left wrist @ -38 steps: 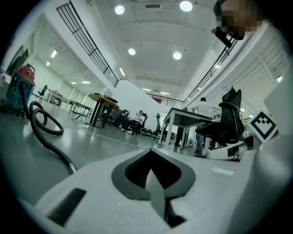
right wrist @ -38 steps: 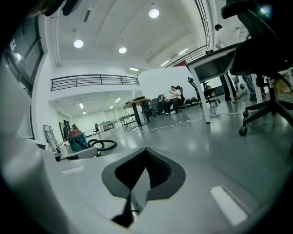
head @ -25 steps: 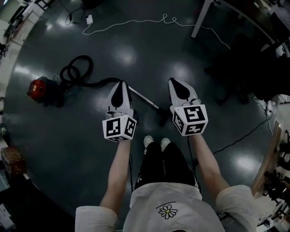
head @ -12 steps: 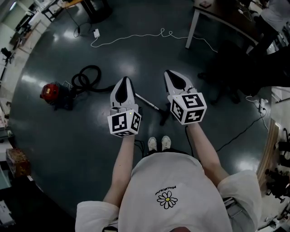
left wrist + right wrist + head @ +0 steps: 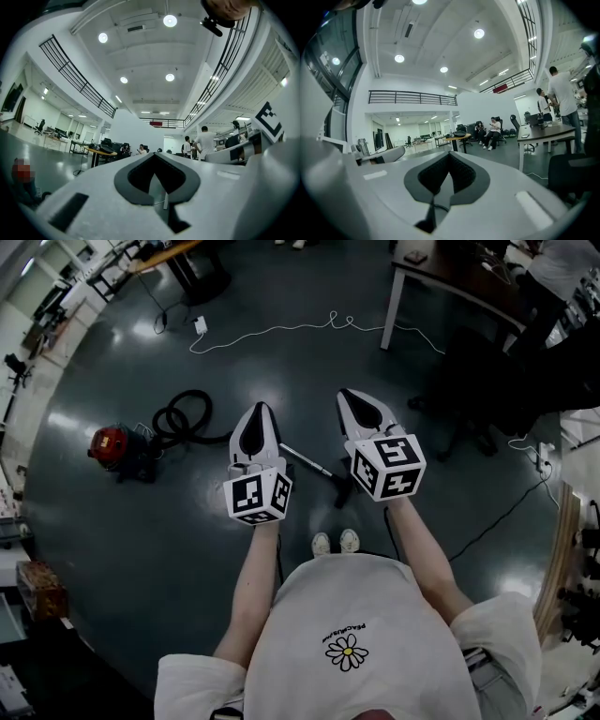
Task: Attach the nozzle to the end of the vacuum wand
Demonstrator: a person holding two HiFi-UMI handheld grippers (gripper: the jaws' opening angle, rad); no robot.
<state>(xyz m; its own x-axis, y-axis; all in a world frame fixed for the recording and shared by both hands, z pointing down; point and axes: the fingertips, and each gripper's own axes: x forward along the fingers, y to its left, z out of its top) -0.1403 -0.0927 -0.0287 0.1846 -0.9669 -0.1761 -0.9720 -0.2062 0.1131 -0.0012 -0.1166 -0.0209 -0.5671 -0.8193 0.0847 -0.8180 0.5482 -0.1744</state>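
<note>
Now the red vacuum [image 5: 108, 444] sits well beyond the far end of the vacuum wand [image 5: 305, 458], which lies on the floor. Above the wand, the left gripper [image 5: 260, 411] and right gripper [image 5: 348, 397] have risen clear, jaws pressed together on nothing. The dark nozzle [image 5: 339, 486] lies at the wand's near end, seemingly joined, so the task looks done.

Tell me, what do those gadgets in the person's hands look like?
Both the left tongs and right tongs are white pointed shells with dark padded insides. A cube with black-and-white square patterns sits on each. The person wears a white short-sleeved T-shirt.
</note>
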